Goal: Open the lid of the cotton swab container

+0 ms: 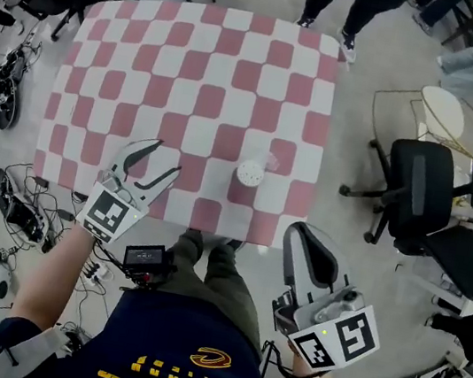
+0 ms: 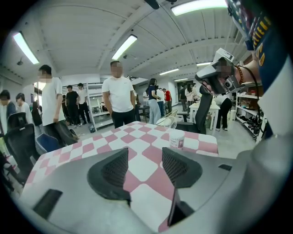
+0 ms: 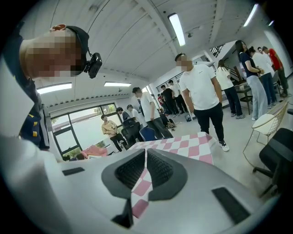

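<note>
The cotton swab container (image 1: 250,174) is a small white round tub with a lid, upright on the pink-and-white checkered table (image 1: 213,63) near its front edge; it also shows as a small white tub (image 2: 176,139) in the left gripper view. My left gripper (image 1: 153,163) hovers over the table's front left, jaws open and empty, well left of the tub. My right gripper (image 1: 305,237) hangs off the table's front right corner, jaws shut with nothing between them. In the right gripper view only the table corner shows beyond the shut jaws (image 3: 145,161).
A black office chair (image 1: 419,201) and a wire stool (image 1: 428,117) stand right of the table. Cables and gear (image 1: 1,198) litter the floor at left. Several people (image 2: 116,93) stand beyond the table's far side.
</note>
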`<control>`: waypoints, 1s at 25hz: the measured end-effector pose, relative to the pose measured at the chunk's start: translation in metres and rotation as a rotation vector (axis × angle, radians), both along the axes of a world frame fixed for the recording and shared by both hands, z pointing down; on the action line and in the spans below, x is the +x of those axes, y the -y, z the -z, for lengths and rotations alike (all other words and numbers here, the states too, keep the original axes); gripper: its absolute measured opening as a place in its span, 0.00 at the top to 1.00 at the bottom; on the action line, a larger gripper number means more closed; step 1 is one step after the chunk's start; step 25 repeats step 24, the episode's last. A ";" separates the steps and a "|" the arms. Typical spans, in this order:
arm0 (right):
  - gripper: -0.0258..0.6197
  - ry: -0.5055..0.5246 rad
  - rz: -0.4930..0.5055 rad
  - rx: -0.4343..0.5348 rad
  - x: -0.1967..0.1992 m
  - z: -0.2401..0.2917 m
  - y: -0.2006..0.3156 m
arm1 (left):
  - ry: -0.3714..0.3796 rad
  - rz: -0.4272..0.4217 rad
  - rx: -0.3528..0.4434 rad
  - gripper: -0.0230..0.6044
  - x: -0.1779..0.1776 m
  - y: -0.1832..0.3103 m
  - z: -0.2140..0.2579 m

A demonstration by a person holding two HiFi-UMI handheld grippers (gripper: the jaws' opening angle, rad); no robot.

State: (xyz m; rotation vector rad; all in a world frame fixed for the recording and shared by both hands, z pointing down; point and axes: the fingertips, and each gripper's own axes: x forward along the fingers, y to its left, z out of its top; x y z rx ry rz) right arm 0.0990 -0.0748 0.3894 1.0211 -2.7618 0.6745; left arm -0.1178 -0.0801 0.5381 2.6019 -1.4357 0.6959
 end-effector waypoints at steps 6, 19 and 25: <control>0.92 -0.028 0.041 0.020 -0.010 -0.002 -0.002 | -0.020 0.068 0.001 0.59 -0.019 -0.009 0.005; 0.92 -0.057 0.101 0.073 -0.014 0.007 -0.005 | -0.020 0.035 0.045 0.59 0.010 -0.007 0.021; 0.92 -0.066 0.090 0.078 -0.005 0.009 -0.004 | -0.014 -0.020 0.047 0.59 0.034 -0.009 0.026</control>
